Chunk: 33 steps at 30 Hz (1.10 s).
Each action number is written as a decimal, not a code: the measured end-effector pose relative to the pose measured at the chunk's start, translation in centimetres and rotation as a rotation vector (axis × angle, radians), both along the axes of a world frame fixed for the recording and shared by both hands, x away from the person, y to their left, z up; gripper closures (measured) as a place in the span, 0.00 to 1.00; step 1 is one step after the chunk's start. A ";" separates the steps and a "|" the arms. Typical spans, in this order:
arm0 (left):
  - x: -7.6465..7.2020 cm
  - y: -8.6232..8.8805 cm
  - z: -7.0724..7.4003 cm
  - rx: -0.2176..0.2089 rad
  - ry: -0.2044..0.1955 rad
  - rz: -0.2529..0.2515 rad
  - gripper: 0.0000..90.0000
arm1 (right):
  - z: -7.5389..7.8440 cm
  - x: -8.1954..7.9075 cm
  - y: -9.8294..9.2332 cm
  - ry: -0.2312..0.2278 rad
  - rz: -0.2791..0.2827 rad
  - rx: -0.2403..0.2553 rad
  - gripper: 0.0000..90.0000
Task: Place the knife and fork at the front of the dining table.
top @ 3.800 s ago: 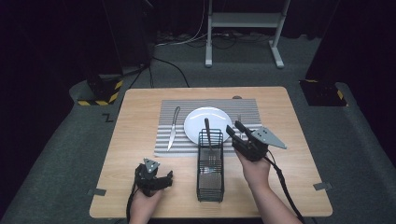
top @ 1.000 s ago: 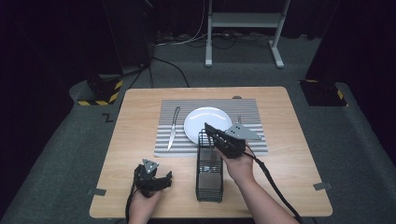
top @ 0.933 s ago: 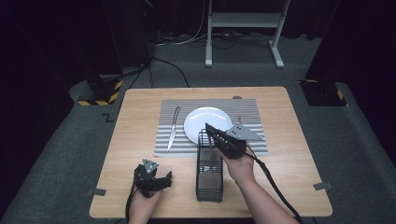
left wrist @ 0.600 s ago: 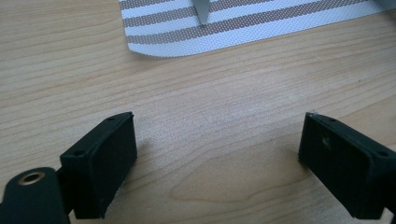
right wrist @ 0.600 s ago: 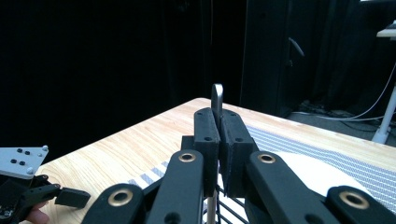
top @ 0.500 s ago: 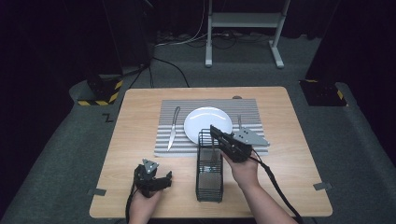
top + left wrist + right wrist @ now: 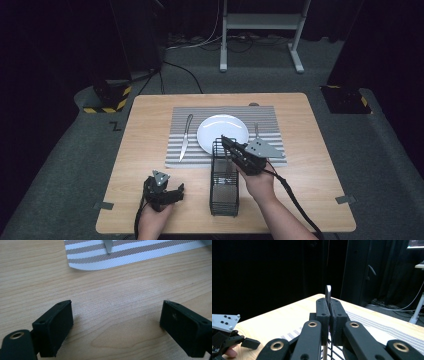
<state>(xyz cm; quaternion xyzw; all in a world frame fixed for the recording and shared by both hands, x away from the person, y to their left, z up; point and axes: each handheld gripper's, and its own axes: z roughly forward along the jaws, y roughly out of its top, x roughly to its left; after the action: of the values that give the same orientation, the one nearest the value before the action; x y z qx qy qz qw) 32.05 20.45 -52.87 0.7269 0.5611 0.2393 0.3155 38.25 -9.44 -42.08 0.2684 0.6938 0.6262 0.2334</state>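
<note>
A black wire basket [image 7: 224,177] lies on the wooden table [image 7: 150,115], just in front of the striped placemat [image 7: 220,114]. My right gripper [image 7: 226,142] hovers over the basket's far end, shut on the handle of a metal utensil [image 7: 328,291]. The handle's tip sticks up above the jaws and its shaft runs down into the basket; what kind of utensil it is stays hidden. My left gripper [image 7: 176,193] rests at the table's near left, open [image 7: 116,325], with bare wood between its jaws. On the mat are a white plate [image 7: 222,134], a knife [image 7: 185,136] to its left and a fork [image 7: 256,131] to its right.
The knife's tip [image 7: 108,246] and the mat's near corner [image 7: 82,263] lie ahead of the left gripper. A stand's metal feet [image 7: 260,60] and cables are on the floor behind the table. Tape tabs [image 7: 346,199] mark the table's near corners.
Since the earliest frame my right gripper has moved left, from beside the basket to over its far end; in the last second it barely shifted. The left gripper stayed put.
</note>
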 end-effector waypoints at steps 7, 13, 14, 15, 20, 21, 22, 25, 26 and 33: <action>0.0 0.0 0.0 0.000 0.000 -0.001 0.12 | 1.4 -0.9 -0.5 -0.094 -0.015 0.016 0.97; 0.0 0.0 0.0 0.000 0.000 -0.001 0.12 | 2.2 -1.0 -0.7 -0.111 -0.020 0.020 0.97; 0.0 0.0 0.0 0.000 0.000 0.000 0.12 | 2.2 -0.9 -0.8 -0.102 -0.023 0.027 0.97; 0.0 0.0 0.0 0.000 0.000 0.000 0.12 | 2.2 -0.9 -0.8 -0.098 -0.025 0.030 0.97; 0.0 0.0 0.0 0.000 0.000 -0.001 0.12 | 2.5 -0.7 -0.8 -0.094 -0.029 0.054 0.97; 0.0 0.0 0.0 0.000 0.000 -0.001 0.12 | 2.6 -0.8 -0.8 -0.097 -0.032 0.060 0.97; 0.0 0.0 0.0 0.000 0.000 -0.001 0.12 | 2.8 -0.8 -0.9 -0.101 -0.032 0.066 0.97; 0.0 0.0 0.0 0.001 0.000 -0.001 0.12 | 3.2 -0.9 -0.9 -0.106 -0.032 0.075 0.97; 0.0 0.0 0.0 0.000 0.000 -0.001 0.12 | 3.7 -1.0 -1.0 -0.116 -0.029 0.082 0.97; 0.0 0.0 0.0 0.000 0.000 -0.001 0.12 | 5.8 -1.5 -1.4 -0.140 -0.029 0.121 0.97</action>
<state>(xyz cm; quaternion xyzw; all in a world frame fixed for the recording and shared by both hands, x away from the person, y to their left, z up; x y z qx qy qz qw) 32.04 20.44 -52.88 0.7273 0.5608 0.2391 0.3153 36.71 -10.82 -36.29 0.2473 0.6328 0.6807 0.2739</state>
